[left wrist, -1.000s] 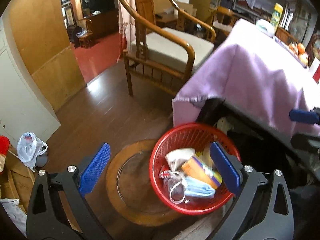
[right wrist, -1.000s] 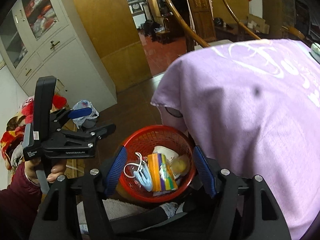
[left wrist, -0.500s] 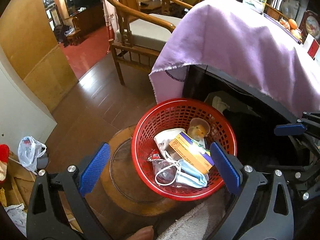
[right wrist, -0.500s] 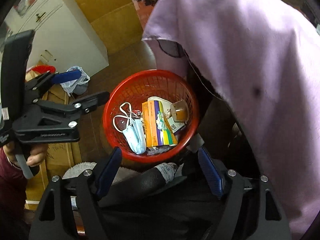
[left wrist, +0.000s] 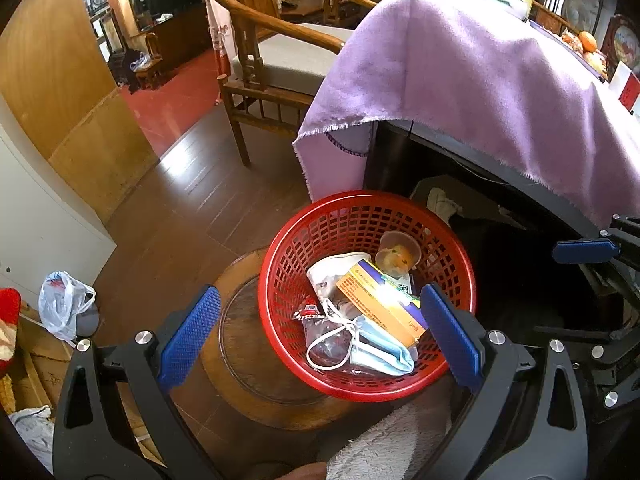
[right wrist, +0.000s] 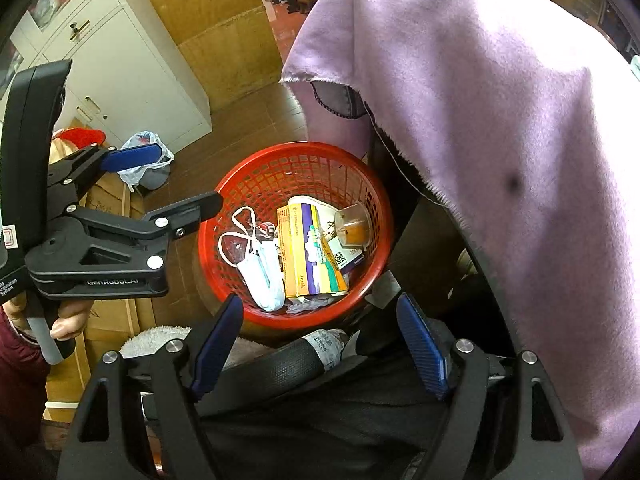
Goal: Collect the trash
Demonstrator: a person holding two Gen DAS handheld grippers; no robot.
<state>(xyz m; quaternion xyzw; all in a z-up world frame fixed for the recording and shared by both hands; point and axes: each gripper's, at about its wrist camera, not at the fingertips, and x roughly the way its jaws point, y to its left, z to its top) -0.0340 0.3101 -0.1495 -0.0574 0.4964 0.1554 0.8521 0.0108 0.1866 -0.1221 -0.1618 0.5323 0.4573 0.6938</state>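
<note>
A red mesh basket [left wrist: 316, 232] stands on a round wooden stool [left wrist: 240, 364]. In it lie a blue face mask [left wrist: 380, 354], an orange and purple box [left wrist: 380, 300], a clear cup with orange residue [left wrist: 398, 256] and a white paper cup [left wrist: 332, 268]. My left gripper [left wrist: 320, 320] hovers open above the basket's near-left side, holding nothing. In the right wrist view the basket [right wrist: 272, 176], mask [right wrist: 262, 276], box [right wrist: 306, 256] and cup [right wrist: 352, 226] show again. My right gripper [right wrist: 320, 320] is open just short of the near rim. The left gripper [right wrist: 192, 176] hangs at the left.
A purple cloth [left wrist: 480, 92] drapes the table beside the basket, overhanging a dark space. A wooden chair [left wrist: 280, 60] stands behind. A white cabinet [right wrist: 120, 72] and plastic bag [left wrist: 64, 304] are left. A white towel [left wrist: 384, 440] and a dark labelled object [right wrist: 320, 346] lie near.
Both views have tilted down onto the basket, which now sits nearer the middle and larger. The right gripper's jaws stand a little wider than a second ago.
</note>
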